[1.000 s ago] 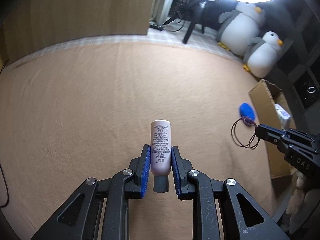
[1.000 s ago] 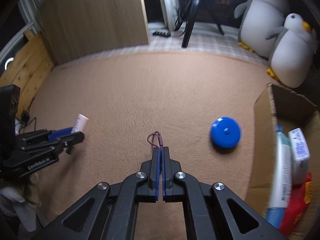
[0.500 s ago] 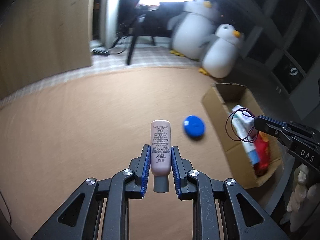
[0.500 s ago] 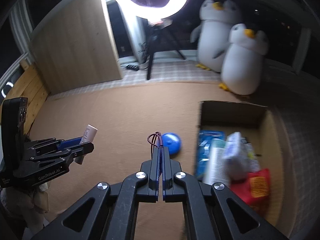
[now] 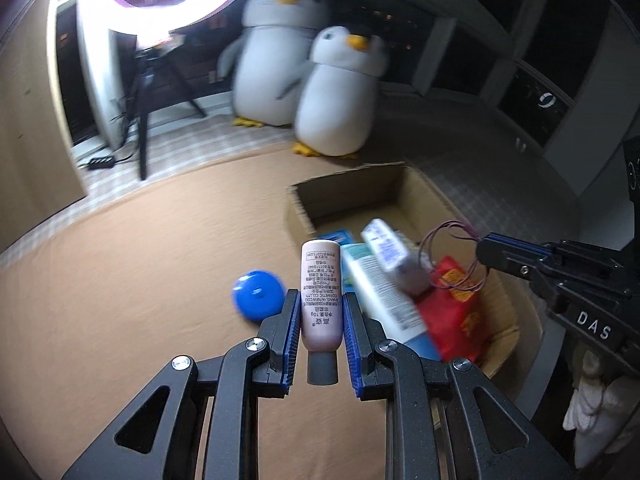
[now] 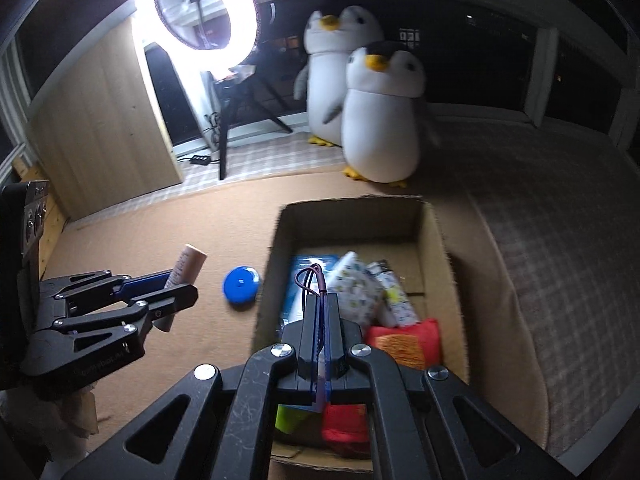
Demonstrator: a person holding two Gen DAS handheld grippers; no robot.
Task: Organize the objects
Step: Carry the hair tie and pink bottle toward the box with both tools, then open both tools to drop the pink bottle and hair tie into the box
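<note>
- Nearest, the left gripper (image 5: 320, 316) clamps a small pink tube (image 5: 321, 280) between its blue pads, cap toward the camera, above the tan carpet (image 5: 120, 280).
- Beside it, the right gripper (image 6: 320, 312) has its jaws pressed together on a thin purple hair tie (image 6: 310, 280), whose loop hangs over the cardboard box (image 6: 436, 248).
- Inside the box lie a red packet (image 6: 404, 338) and white and blue packages.
- Just left of the box, a blue round lid (image 6: 241, 285) rests on the carpet.
- Farther back, two plush penguins (image 6: 380, 120) stand near a lit ring light (image 6: 196, 12).
</note>
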